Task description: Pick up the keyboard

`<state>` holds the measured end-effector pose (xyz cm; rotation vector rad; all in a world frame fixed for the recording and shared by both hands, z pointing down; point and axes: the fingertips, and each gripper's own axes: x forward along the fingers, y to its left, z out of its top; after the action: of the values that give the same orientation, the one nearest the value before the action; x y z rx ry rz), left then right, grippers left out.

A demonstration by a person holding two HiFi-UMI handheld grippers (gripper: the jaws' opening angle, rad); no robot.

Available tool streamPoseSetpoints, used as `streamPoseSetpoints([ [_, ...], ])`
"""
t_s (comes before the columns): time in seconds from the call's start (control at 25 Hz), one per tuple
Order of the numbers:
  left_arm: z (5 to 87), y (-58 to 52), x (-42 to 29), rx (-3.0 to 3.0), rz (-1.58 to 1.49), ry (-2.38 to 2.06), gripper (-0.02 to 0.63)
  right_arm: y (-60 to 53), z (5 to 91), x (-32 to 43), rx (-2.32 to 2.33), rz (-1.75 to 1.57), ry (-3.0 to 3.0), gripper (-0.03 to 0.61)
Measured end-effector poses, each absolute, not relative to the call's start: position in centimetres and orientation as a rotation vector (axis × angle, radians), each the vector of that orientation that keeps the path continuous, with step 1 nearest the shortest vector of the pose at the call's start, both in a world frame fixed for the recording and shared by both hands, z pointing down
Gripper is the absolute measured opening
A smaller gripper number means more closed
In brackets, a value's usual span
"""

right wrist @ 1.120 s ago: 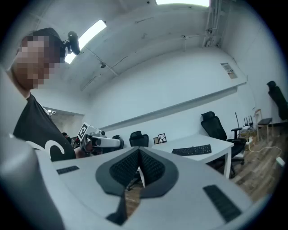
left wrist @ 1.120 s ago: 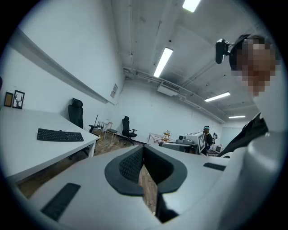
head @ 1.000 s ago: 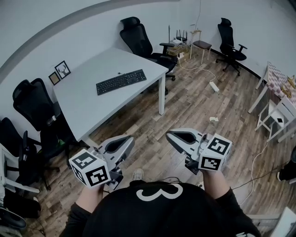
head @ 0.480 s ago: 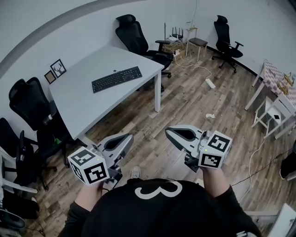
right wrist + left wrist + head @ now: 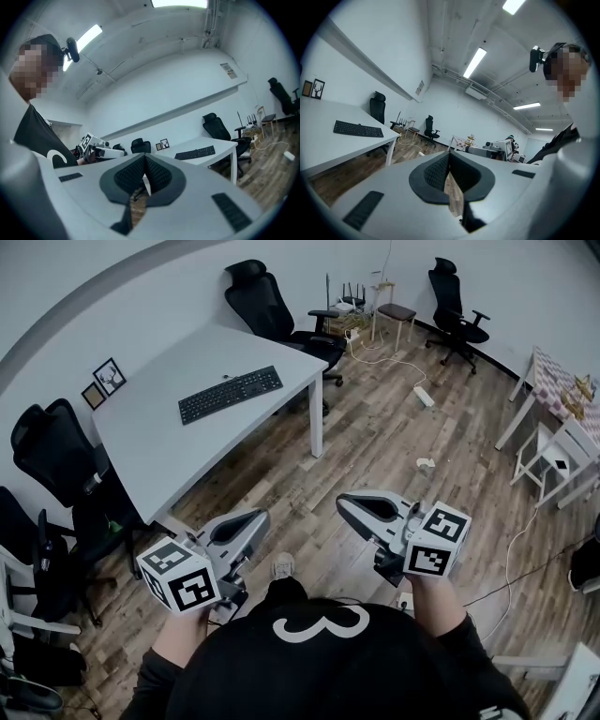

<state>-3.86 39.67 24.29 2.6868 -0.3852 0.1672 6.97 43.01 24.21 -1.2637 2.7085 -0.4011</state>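
A black keyboard (image 5: 231, 394) lies on the white table (image 5: 169, 446) at the far left of the head view, well away from both grippers. It also shows small in the left gripper view (image 5: 358, 129) and the right gripper view (image 5: 194, 153). My left gripper (image 5: 259, 518) is held over the wood floor near my body, jaws shut and empty. My right gripper (image 5: 343, 503) is held level beside it, also shut with nothing in it. The two point roughly toward each other.
Black office chairs stand behind the table (image 5: 267, 296), along its left side (image 5: 52, 451) and at the back right (image 5: 452, 296). A small stool (image 5: 396, 315), a power strip (image 5: 422, 396) and a white side table (image 5: 553, 451) stand on the wood floor.
The head view has shifted a little, so the table and keyboard sit slightly further left and up. Both grippers stay about where they were, still shut.
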Motion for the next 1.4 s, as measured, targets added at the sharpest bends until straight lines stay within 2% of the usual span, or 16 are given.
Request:
streamPoseSetpoints([
  [0.4, 26.9, 33.1, -3.7, 2.607, 0.132, -0.356, 0.012, 36.8, 26.5, 7.3, -1.263, -0.515, 2.703, 0.008],
  [0.88, 30.7, 16.4, -4.0, 2.492, 0.171, -0.359, 0.012, 20.5, 29.6, 7.7, -1.288, -0.704, 2.683, 0.008],
  [1.24, 32.6, 3.6, -7.5, 2.421, 0.178, -0.397, 0.012, 8.7, 31.9, 5.7, -1.289, -0.866, 2.685, 0.009],
  [1.4, 32.3, 0.3, -9.5, 2.374, 0.082, -0.377, 0.012, 5.1, 31.7, 4.2, -1.279, -0.881, 2.702, 0.009],
])
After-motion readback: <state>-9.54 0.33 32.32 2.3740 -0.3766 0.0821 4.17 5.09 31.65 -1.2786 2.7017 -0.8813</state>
